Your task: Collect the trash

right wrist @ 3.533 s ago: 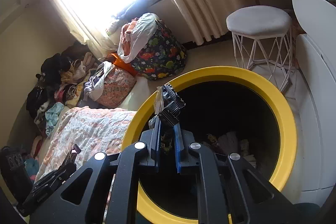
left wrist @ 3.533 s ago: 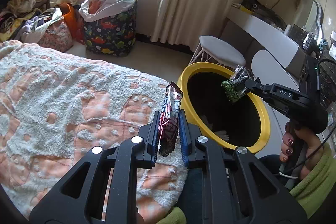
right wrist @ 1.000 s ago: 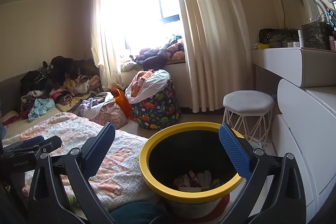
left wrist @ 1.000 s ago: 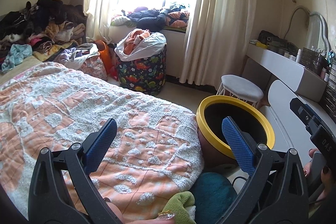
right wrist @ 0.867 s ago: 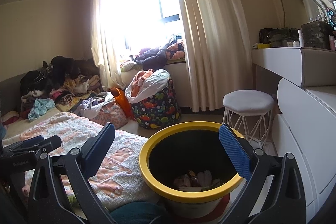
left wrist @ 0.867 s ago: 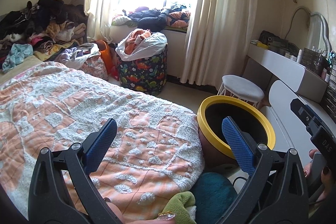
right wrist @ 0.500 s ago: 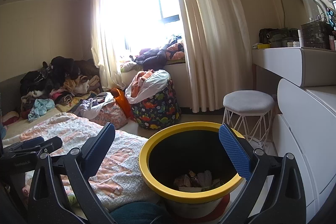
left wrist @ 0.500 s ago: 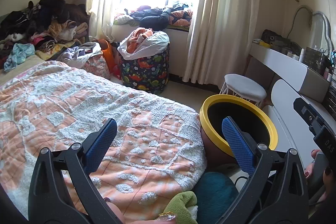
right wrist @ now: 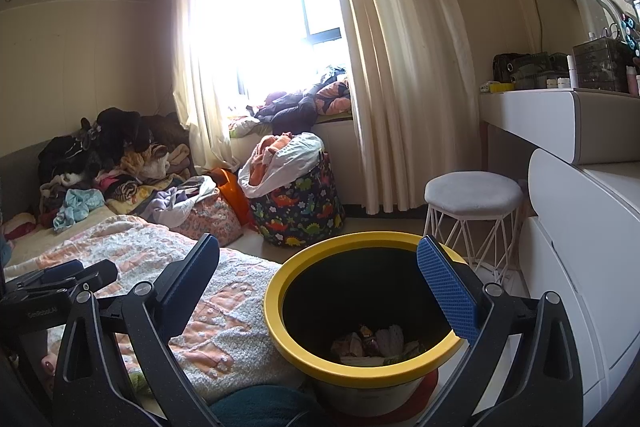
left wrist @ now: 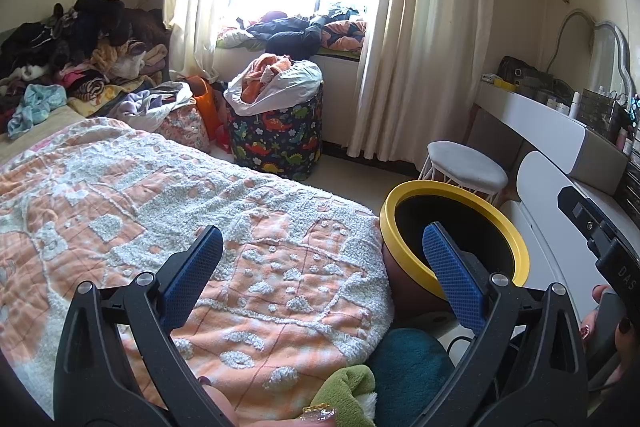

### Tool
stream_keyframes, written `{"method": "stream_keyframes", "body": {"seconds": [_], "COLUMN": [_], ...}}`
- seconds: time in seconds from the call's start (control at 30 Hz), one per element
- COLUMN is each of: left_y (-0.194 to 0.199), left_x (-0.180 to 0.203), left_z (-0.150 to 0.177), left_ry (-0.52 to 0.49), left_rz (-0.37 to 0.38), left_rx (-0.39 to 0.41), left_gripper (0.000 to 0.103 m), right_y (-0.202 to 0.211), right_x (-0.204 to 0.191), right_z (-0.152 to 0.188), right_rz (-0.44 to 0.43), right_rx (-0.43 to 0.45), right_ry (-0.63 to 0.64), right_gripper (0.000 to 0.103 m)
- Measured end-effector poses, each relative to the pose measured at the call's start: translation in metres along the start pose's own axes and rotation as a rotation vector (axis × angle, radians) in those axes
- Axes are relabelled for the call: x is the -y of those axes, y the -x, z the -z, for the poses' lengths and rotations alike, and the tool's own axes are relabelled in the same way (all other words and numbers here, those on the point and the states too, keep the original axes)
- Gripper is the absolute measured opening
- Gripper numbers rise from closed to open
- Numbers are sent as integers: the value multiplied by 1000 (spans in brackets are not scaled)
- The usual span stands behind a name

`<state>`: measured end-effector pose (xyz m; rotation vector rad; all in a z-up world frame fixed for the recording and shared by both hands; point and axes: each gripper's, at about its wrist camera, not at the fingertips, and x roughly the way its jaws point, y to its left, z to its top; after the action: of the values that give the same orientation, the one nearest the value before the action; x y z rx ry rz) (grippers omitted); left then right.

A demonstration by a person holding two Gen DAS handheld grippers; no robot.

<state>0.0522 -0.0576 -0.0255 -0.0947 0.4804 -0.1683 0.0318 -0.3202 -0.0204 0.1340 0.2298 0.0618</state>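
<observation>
The trash (right wrist: 376,345) lies as a small heap of crumpled wrappers at the bottom of one yellow-rimmed bin (right wrist: 288,331), which stands on the floor just ahead of and below the right tongs (right wrist: 318,291), framed between their spread fingers. From the left wrist view the same bin (left wrist: 404,193) sits ahead and to the right of the left tongs (left wrist: 320,269), touching the edge of the bed (left wrist: 120,187) that fills the space ahead of them.

Both tongs, two in all, stand wide open and hold nothing. Judging by this, the collecting looks finished or close to it: no loose wrapper shows on the bedspread ahead of the left tongs, though the fisheye edges and the near floor are partly hidden, so a stray piece may be out of sight.

How many pieces lie in the bin cannot be counted; several, at least. Farther out beyond the bin stand one white stool (right wrist: 474,195) and one dinosaur-print hamper (right wrist: 300,207), with one white desk (right wrist: 560,115) off to the right.
</observation>
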Motion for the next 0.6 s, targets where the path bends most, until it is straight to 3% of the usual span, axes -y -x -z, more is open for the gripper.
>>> {"method": "stream_keyframes", "body": {"seconds": [0.6], "left_y": [0], "left_x": [1], "left_z": [-1], "left_ry": [0], "left_rz": [3], "left_rx": [3], "left_gripper": [92], "right_y": [0], "right_x": [1], "right_z": [0], "right_rz": [-1], "right_rx": [0], "right_ry": [-1], "right_gripper": [96]}}
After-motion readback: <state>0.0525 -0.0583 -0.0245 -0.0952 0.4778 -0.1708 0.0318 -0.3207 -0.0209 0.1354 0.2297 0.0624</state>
